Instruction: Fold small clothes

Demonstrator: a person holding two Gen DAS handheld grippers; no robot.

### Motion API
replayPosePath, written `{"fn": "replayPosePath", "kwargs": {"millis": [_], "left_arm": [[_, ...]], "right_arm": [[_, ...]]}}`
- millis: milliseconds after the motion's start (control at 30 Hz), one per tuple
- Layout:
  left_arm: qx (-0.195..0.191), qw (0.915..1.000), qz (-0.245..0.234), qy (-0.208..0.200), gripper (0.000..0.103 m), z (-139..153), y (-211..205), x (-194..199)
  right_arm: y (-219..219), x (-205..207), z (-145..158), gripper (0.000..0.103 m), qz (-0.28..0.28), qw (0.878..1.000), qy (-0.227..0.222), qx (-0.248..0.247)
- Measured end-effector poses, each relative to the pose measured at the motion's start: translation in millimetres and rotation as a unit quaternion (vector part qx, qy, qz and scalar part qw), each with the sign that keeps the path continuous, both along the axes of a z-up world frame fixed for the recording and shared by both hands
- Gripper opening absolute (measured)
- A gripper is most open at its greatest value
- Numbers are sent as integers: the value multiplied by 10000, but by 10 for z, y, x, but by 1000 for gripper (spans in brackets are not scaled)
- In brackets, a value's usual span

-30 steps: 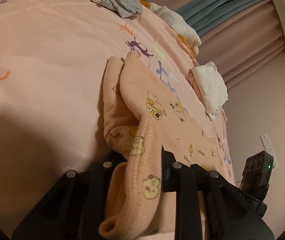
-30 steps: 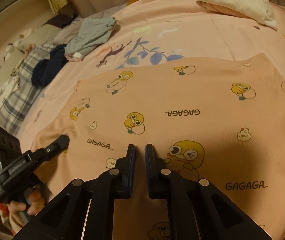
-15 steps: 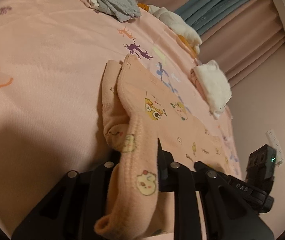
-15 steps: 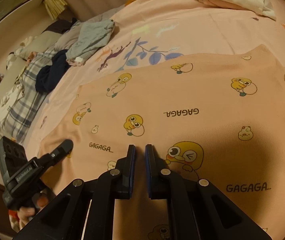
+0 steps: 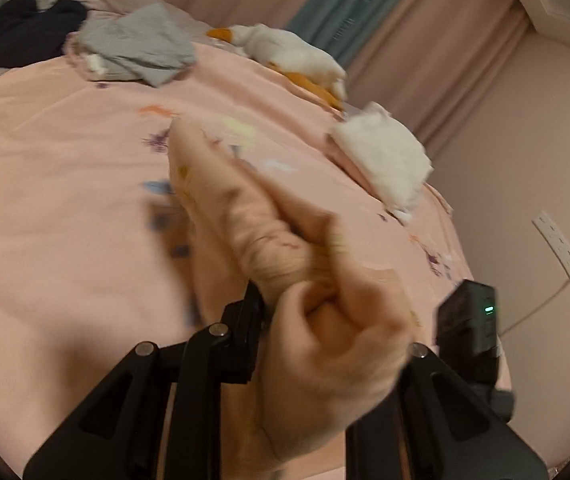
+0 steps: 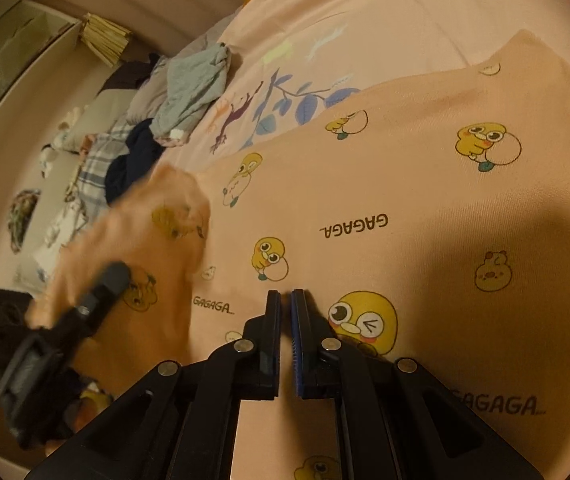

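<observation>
A peach garment (image 6: 405, 208) printed with yellow ducks and "GAGAGA" lies spread on the pink bedsheet (image 6: 385, 12). My left gripper (image 5: 285, 300) is shut on a bunched edge of that garment (image 5: 245, 216) and holds it lifted over the bed; the cloth hides the right finger. The left gripper also shows blurred in the right wrist view (image 6: 101, 292), carrying the lifted flap (image 6: 157, 240) over the garment's left side. My right gripper (image 6: 285, 300) is shut, its tips resting on the spread garment near its front edge.
A grey garment (image 5: 137, 48) and a dark one (image 5: 21, 32) lie at the far left of the bed. White folded clothes (image 5: 385, 164) and a white and orange pile (image 5: 293, 56) lie at the far right by the curtains (image 5: 385, 40). A wall socket (image 5: 561, 248) is on the right.
My left gripper has lifted the garment's edge and swung it up and across towards the spread part. The right gripper has stayed put, shut on the garment.
</observation>
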State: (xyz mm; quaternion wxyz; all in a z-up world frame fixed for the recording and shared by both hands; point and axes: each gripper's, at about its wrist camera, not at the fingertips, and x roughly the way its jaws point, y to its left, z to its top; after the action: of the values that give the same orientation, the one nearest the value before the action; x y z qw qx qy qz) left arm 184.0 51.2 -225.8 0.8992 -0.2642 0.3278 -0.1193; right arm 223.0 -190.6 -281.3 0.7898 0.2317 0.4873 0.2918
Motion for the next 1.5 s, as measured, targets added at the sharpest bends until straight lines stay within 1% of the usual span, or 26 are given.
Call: {"fn": "replayPosePath", "kwargs": {"millis": [100, 167, 233, 300, 467, 533, 600, 633, 733, 767, 833, 900, 967, 1033, 1100, 1133, 1167, 1233, 1300, 1333, 1367, 1400, 1433, 1467, 1500], "left_arm": [[23, 9998, -168, 43, 18, -9, -237, 73], [-77, 9995, -286, 90, 18, -58, -341, 82], [-206, 9988, -402, 180, 18, -115, -395, 75], [-270, 9985, -424, 228, 17, -141, -425, 73], [-447, 9978, -414, 252, 17, -88, -511, 86], [-529, 9969, -537, 235, 17, -51, -579, 82], [-506, 9954, -780, 220, 16, -31, -707, 80], [-466, 9956, -802, 150, 17, -24, -768, 67], [-532, 9947, -871, 136, 19, -46, -831, 51], [-581, 9940, -895, 239, 21, -77, -836, 66], [-693, 9927, -907, 393, 26, -126, -823, 75], [-723, 9918, -964, 423, 33, -121, -839, 56], [-689, 9906, -1110, 404, 59, -76, -893, 17], [-749, 9891, -1229, 326, 71, -26, -940, -35], [-724, 9879, -1359, 187, 74, 50, -976, -100], [-597, 9887, -1369, 138, 77, 91, -989, -119], [-390, 9905, -1318, 99, 81, 132, -994, -139], [-58, 9934, -1140, 73, 83, 168, -963, -156], [115, 9944, -1047, 70, 85, 149, -877, -149], [244, 9949, -974, 124, 86, 118, -819, -135], [368, 9951, -904, 182, 87, 76, -779, -123], [544, 9950, -800, 260, 87, 28, -731, -99], [698, 9946, -694, 329, 87, -22, -677, -86], [849, 9938, -590, 405, 87, -78, -614, -77], [918, 9933, -540, 456, 87, -128, -563, -69]], "right_arm": [[-42, -3, -33, 4, 6, 9997, 86, 212], [-119, 15, -91, 1, -22, 9980, 280, 559], [-197, 29, -135, 1, -44, 9952, 461, 866], [-232, 21, -137, 1, -34, 9939, 503, 983], [-201, -19, -135, 1, -34, 9932, 523, 1038], [-227, -11, -148, 1, -78, 9909, 585, 1209], [-274, -2, -170, 1, -127, 9873, 667, 1439], [-310, -6, -179, 1, -150, 9846, 724, 1586], [-445, -11, -198, 1, -210, 9811, 877, 1711], [-489, -16, -198, 1, -242, 9799, 887, 1769], [-656, -36, -214, 1, -405, 9734, 886, 2076], [-799, -44, -233, 1, -556, 9664, 939, 2329], [-876, -64, -200, 1, -658, 9669, 891, 2300], [-910, -99, -139, 1, -785, 9706, 799, 2128], [-935, -136, -100, 1, -831, 9727, 772, 2023], [-954, -142, -90, 1, -887, 9725, 785, 2008], [-982, -151, -82, 2, -959, 9716, 789, 2016], [-1051, -135, -72, 6, -1068, 9698, 765, 2057], [-1075, -76, -72, 16, -1083, 9682, 764, 2120], [-1068, -68, -73, 18, -1068, 9674, 762, 2167], [-1063, -70, -75, 25, -1051, 9667, 750, 2208], [-1048, -59, -62, 35, -1031, 9656, 723, 2275], [-1047, -54, -57, 40, -994, 9643, 691, 2354], [-1037, -47, -36, 47, -959, 9638, 650, 2401], [-1016, -34, -5, 51, -934, 9648, 613, 2382]]}}
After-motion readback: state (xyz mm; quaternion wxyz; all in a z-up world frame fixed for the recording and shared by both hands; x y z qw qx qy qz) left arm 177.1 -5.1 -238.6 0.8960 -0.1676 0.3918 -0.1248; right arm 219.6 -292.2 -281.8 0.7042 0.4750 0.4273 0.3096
